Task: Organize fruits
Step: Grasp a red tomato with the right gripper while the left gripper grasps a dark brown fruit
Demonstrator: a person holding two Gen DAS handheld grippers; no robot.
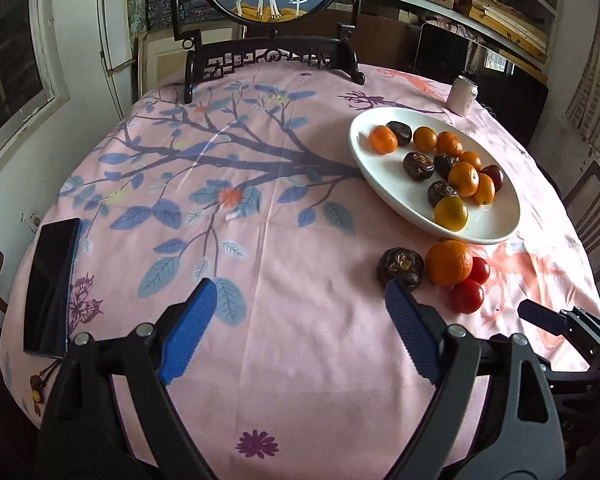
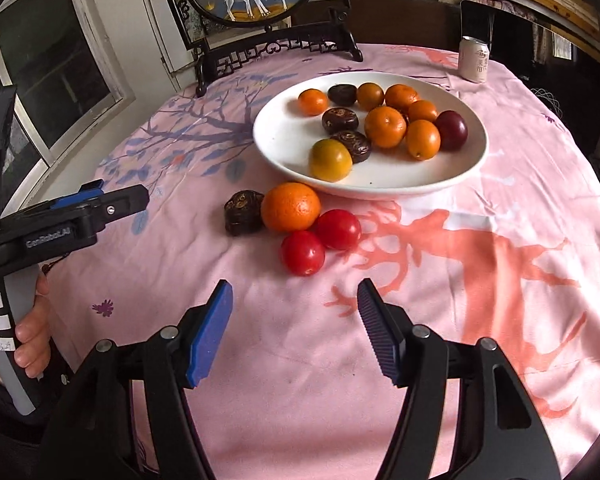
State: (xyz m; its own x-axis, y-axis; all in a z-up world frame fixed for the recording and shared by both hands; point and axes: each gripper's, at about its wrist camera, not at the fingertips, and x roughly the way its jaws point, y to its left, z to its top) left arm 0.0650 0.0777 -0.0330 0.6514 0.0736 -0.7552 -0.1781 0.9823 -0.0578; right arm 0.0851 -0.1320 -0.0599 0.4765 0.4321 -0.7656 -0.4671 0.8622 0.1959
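Observation:
A white plate (image 2: 284, 136) holds several small oranges, dark brown fruits and one dark red fruit; it also shows in the left wrist view (image 1: 384, 188). In front of it on the pink cloth lie an orange (image 2: 291, 207), a dark brown fruit (image 2: 243, 213) and two red tomatoes (image 2: 302, 253) (image 2: 338, 229). My right gripper (image 2: 296, 292) is open and empty, just short of the tomatoes. My left gripper (image 1: 298, 294) is open and empty, left of the loose fruit (image 1: 448, 262); it also shows in the right wrist view (image 2: 112, 200).
A black phone (image 1: 52, 286) lies at the table's left edge. A white can (image 2: 475, 59) stands at the far right. A framed deer screen on a black stand (image 1: 272, 56) stands at the far edge.

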